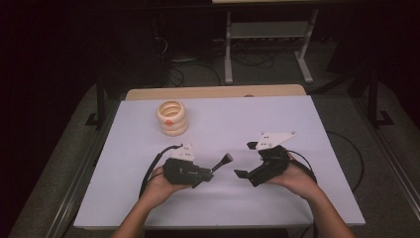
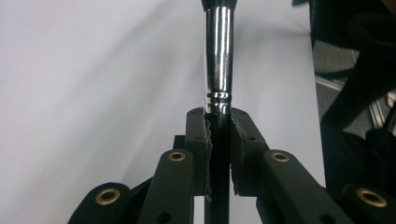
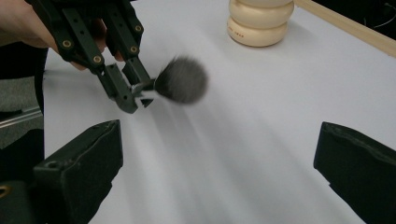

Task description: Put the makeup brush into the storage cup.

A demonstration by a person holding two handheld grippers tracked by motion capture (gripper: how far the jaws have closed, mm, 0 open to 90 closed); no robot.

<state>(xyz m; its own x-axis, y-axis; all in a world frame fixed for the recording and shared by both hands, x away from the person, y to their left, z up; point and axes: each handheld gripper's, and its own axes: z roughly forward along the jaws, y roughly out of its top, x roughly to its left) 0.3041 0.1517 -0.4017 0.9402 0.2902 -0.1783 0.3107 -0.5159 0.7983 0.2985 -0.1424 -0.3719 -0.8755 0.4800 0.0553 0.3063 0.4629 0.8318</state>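
A dark room surrounds a white tabletop (image 1: pixel 277 129) with a strip of bare wood along its far edge; cables and a pale metal stand (image 1: pixel 270 44) sit on the floor beyond it. A cream ribbed holder (image 1: pixel 172 118), open at the top, stands near the far left corner of the tabletop, well apart from both hands.

Toward the near edge, the left hand-held gripper (image 1: pixel 210 173) is clamped on a makeup brush (image 1: pixel 223 161). In the left gripper view its pads press on the brush's dark handle from both sides, and the shiny metal collar (image 2: pixel 218 60) rises straight out above them. The right gripper view shows the same brush (image 3: pixel 181 80) from the front, with its fluffy grey head sticking out past the left hand-held gripper's (image 3: pixel 133 95) tips above the bare white surface, the cream holder (image 3: pixel 259 21) behind it.

The right hand-held gripper (image 1: pixel 246 159) faces the brush from the right side, near it but apart. Its jaws stand wide open with nothing between them.
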